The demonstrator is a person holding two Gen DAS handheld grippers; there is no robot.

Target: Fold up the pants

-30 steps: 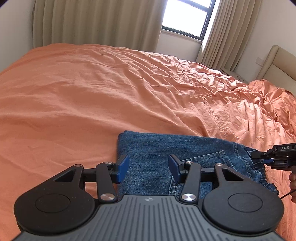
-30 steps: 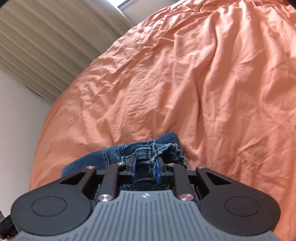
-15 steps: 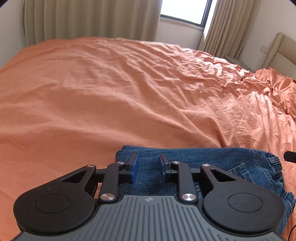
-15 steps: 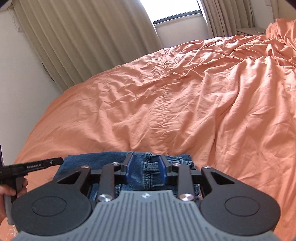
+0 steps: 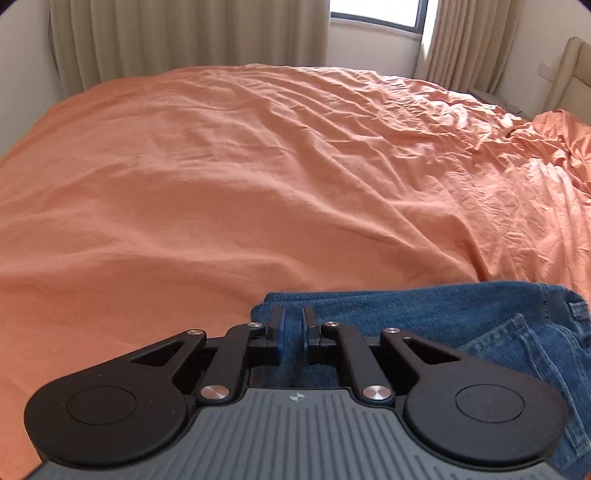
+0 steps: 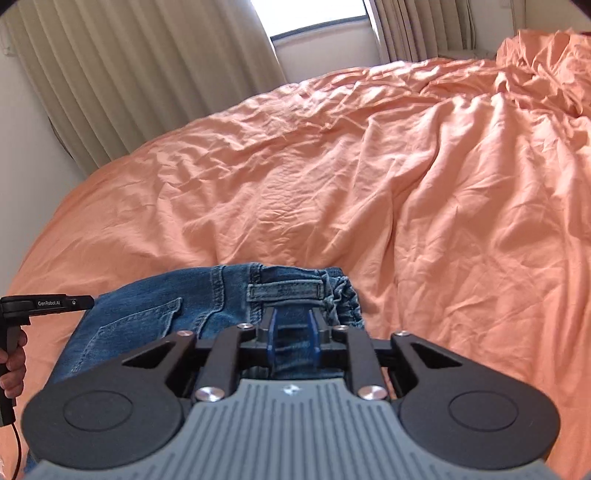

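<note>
Folded blue jeans [image 5: 424,314] lie on the orange bedspread at the near edge, a back pocket facing up. My left gripper [image 5: 293,326] is nearly shut over the jeans' left folded end, with a narrow gap between the blue pads; I cannot tell whether it pinches cloth. In the right wrist view the jeans [image 6: 177,310] show their waistband and a belt loop [image 6: 284,290]. My right gripper [image 6: 291,330] hovers over the waistband end, jaws parted a little, with denim seen between them. The left gripper's handle [image 6: 44,303] and a hand show at the left edge.
The wrinkled orange bedspread [image 5: 258,177] fills both views. Beige curtains [image 5: 184,33] and a window [image 6: 317,18] stand behind the bed. A bunched fold of bedspread [image 6: 535,55] lies at the far right, by a beige headboard [image 5: 570,74].
The left gripper's jaws closed from wide open to nearly shut and moved toward the jeans' left end. The right gripper opened slightly and drew back, and the waistband now lies flatter.
</note>
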